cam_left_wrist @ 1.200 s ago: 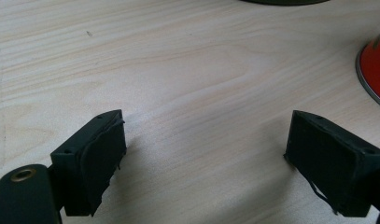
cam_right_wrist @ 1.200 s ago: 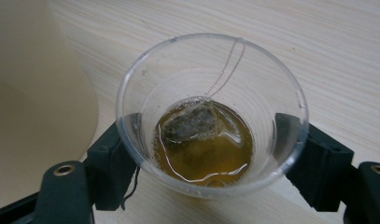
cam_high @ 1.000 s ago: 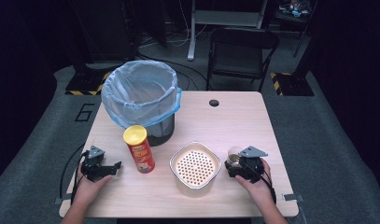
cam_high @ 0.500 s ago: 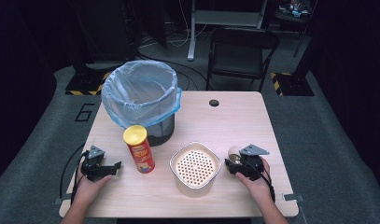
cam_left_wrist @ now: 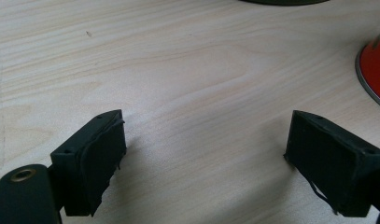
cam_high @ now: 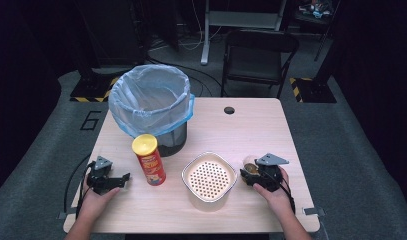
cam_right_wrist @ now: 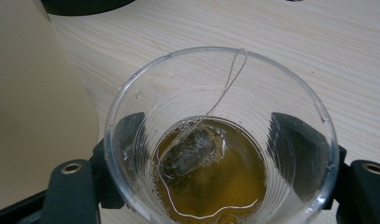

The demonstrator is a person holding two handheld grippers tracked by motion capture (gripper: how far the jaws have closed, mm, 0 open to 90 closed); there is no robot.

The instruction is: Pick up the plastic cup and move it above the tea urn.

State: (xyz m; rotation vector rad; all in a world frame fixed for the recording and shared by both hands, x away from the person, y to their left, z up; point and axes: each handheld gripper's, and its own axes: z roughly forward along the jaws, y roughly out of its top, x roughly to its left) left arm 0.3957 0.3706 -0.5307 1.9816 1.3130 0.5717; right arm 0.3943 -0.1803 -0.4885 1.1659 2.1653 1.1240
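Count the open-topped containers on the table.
3: the blue-lined black waste bin at the back left, the cream perforated strainer bowl front centre, and the clear plastic cup of tea between the right tool's jaws.

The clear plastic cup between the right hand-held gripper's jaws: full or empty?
Partly full: the clear plastic cup holds shallow amber tea with a tea bag soaking at its bottom.

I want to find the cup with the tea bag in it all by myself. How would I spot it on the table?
Start at the big bin with the blue bag at the back of the table. Come forward to the cream strainer bowl, then look just to its right, where the right gripper has its jaws on either side of the clear plastic cup. It alone is see-through, with brown tea and a soggy tea bag inside.
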